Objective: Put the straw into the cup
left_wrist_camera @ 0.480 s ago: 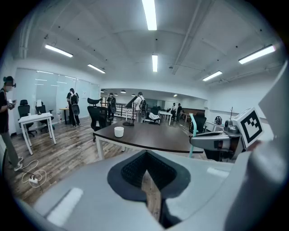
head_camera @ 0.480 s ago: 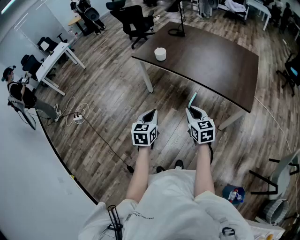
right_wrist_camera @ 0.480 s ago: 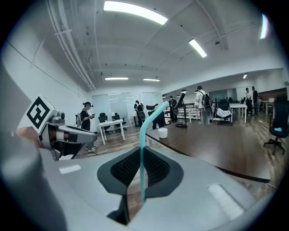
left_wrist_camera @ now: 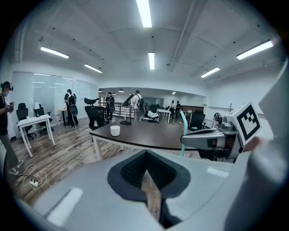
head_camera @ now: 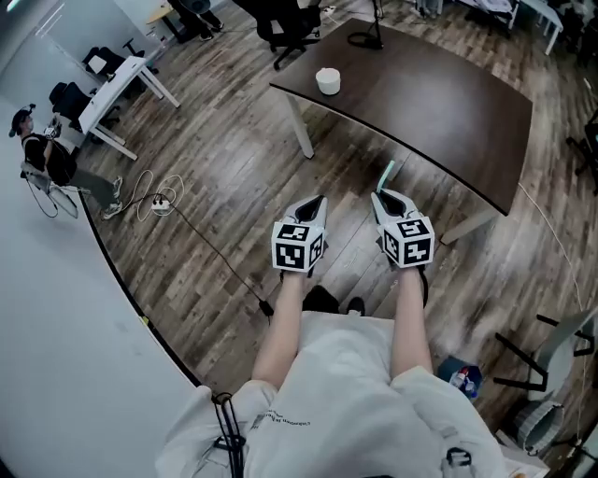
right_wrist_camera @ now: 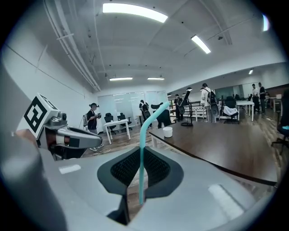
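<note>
A teal bent straw (right_wrist_camera: 142,153) stands up between the jaws of my right gripper (head_camera: 385,198), which is shut on it; the straw's tip (head_camera: 388,173) pokes out near the table's front edge. A white cup (head_camera: 327,81) stands on the dark table (head_camera: 439,103), far from both grippers; the cup (left_wrist_camera: 115,130) shows small in the left gripper view and the cup (right_wrist_camera: 167,131) in the right gripper view. My left gripper (head_camera: 316,203) is shut with nothing in it, held over the floor beside the right gripper (left_wrist_camera: 205,140).
The dark table stands on white legs (head_camera: 301,131) on a wood floor. A cable and power strip (head_camera: 161,201) lie on the floor at left. Black office chairs (head_camera: 290,23) and a white desk (head_camera: 117,93) stand beyond. Persons (head_camera: 42,159) stand further off.
The view has shifted slightly; the table and cup sit a little closer. Both grippers keep the same pose, the straw still held.
</note>
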The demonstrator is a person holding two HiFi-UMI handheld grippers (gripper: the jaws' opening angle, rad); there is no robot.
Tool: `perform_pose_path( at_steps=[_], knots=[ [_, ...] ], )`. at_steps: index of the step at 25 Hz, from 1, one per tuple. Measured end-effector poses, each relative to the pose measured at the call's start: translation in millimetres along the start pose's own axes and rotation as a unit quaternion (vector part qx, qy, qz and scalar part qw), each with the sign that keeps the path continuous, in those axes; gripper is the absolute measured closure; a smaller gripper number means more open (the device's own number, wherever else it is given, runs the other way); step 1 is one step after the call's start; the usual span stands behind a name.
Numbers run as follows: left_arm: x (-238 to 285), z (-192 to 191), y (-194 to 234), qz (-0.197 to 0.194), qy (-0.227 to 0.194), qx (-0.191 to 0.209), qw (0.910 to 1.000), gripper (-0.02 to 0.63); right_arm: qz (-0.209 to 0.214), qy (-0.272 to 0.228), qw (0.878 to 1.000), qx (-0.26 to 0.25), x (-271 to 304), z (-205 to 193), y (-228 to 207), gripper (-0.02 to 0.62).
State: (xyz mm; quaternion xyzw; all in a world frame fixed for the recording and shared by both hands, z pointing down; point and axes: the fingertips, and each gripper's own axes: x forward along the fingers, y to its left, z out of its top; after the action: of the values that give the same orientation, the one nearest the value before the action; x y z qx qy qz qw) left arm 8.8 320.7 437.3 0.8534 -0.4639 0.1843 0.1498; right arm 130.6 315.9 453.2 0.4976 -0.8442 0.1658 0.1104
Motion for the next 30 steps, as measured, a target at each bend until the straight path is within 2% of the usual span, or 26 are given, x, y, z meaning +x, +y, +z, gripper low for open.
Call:
perform_pose_path(
  at_steps=[5,11,15,19,25,30],
  knots=[
    [3.5,3.2,-4.2,-0.008,-0.012,0.002,0.9999,0.606,0.002,-0.002,1.000,0.016,3.2,-3.7,-10.3,0.548],
    [18.4,9.5,-0.6,-0.026,-0.017,0.032,0.9990,0.604,0.004,-0.005,1.000,0.008,26.3,3.7,-12.6,0.548],
    [39.9,15.6,13.8,-0.029,-0.007,0.034,0.9990,0.604,0.019,0.005,1.000,0.006,54.0,8.6,-22.8,0.548],
    [48.3,30.1,31.7,-0.035,0.000,0.055,0.9979,0.606,0.025,0.020,0.999,-0.003,78.3,14.2,-25.7,0.548],
    [76.9,35.4,64.3,-0.039,0.007,0.041,0.9984,0.604,0.031,0.028,0.999,-0.010,122.6,26.3,-32.5,0.548],
    [110.7,49.0,87.7,-0.057,0.025,0.062,0.9961,0.604,0.040,0.047,0.998,-0.012,169.2,39.2,-48.3,0.546]
  ],
)
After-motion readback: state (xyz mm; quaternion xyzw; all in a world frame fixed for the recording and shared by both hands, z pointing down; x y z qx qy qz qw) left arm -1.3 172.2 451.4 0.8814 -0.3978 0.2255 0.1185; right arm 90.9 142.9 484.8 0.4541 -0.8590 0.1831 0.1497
